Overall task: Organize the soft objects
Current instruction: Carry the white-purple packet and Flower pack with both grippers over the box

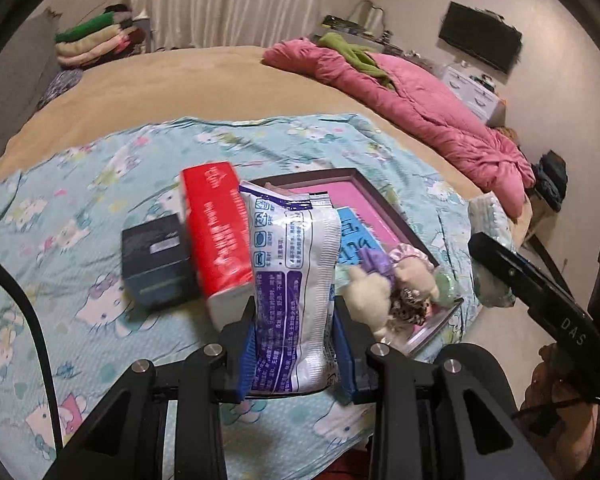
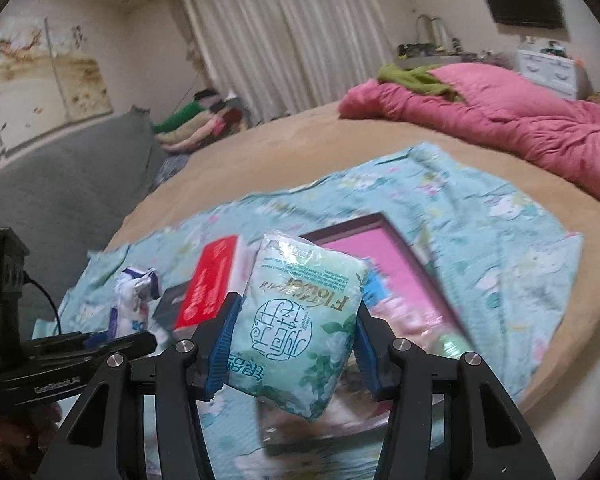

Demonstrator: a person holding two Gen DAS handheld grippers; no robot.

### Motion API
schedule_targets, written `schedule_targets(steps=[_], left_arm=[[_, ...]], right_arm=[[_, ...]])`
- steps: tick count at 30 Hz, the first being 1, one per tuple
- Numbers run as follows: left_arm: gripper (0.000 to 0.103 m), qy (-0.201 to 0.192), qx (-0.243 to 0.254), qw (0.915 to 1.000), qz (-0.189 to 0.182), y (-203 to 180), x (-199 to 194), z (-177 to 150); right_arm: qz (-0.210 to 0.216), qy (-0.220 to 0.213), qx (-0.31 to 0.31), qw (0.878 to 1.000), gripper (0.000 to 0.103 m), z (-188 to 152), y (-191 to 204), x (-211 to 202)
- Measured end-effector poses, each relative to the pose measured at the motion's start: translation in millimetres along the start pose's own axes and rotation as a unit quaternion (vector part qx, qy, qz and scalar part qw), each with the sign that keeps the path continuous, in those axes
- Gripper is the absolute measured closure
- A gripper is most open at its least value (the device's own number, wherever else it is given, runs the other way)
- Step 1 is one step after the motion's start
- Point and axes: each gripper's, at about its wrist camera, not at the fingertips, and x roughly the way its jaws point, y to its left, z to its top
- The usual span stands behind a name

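Note:
My left gripper is shut on a white and purple soft pack and holds it upright above the light blue cartoon sheet. The pack also shows in the right wrist view. My right gripper is shut on a pale green tissue pack and holds it above the sheet. A red tissue pack leans beside a dark box. A dark-framed tray with a pink floor holds a blue pack and small plush toys.
The sheet lies on a tan bed. A pink quilt with a green cloth lies along the far right. Folded blankets are stacked at the far left by the curtain. The bed's edge drops off at the right.

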Motion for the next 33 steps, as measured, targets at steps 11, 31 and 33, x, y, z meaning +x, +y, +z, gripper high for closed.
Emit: schedule_targets(steps=[11, 31, 33], left_arm=[[0.069, 0.038, 0.033, 0.9986, 0.015, -32.0, 46.5, 17.7], [0.069, 0.087, 0.050, 0.9945, 0.028, -50.1, 120.1, 38.5], [0.069, 0.089, 0.051, 0.9944, 0.026, -51.0, 123.2, 38.8]], right_arm=[[-0.005, -0.023, 0.041, 0.999, 0.050, 1.9, -43.6, 0.7], [-0.044, -0.021, 0.067, 0.997, 0.050, 3.6, -90.5, 20.3], [-0.048, -0.015, 0.066, 0.997, 0.050, 3.5, -93.7, 25.7]])
